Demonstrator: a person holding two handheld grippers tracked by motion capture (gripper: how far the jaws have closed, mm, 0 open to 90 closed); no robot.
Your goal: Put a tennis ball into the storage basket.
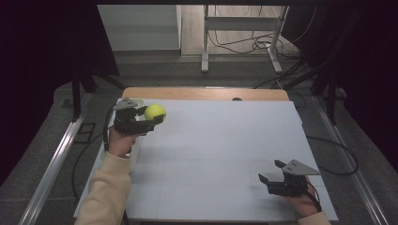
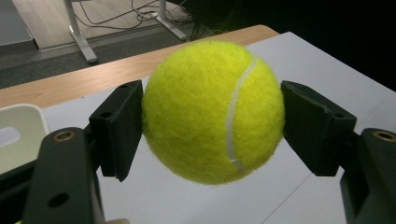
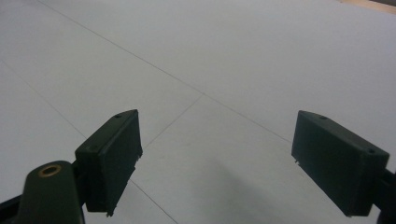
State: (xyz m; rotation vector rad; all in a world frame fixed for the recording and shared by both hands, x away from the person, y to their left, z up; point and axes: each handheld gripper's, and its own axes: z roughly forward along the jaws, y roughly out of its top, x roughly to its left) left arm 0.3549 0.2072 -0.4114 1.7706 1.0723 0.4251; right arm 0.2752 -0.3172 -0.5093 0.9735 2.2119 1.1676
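Nearest the person's edge of the bench [image 1: 206,154], well apart from the tennis ball [image 1: 155,111] and on the opposite, right-hand side, the right gripper [image 1: 272,171] sits low over the white surface in the person's right hand [image 1: 300,199]. Its jaws stand apart with nothing between them — in the right gripper view they frame bare white board crossed by thin seam lines, and a soft shadow lies on the board under the gap.

Farther along, on the left side, a cream sleeve [image 1: 105,192] leads up to the left hand [image 1: 121,142], which carries the left gripper [image 2: 212,128] just behind the ball. That gripper is clamped on the ball: in the left gripper view one black pad [image 2: 122,126] presses the ball's left flank and the other presses its right, and the yellow felt bulges out above and below them. The ball's white seam curves down the side facing the camera.

The ball itself is held clear of the bench, near the far left corner of the white board, its underside showing free of the surface in the left gripper view. Just to the left of the ball in that view lies the corner of a pale tray [image 2: 21,133]. Beyond the ball runs the bench's bare wooden far edge [image 1: 206,93] — and past that, grey floor, the legs of a metal stand [image 1: 205,37] and loose cables [image 1: 253,44].
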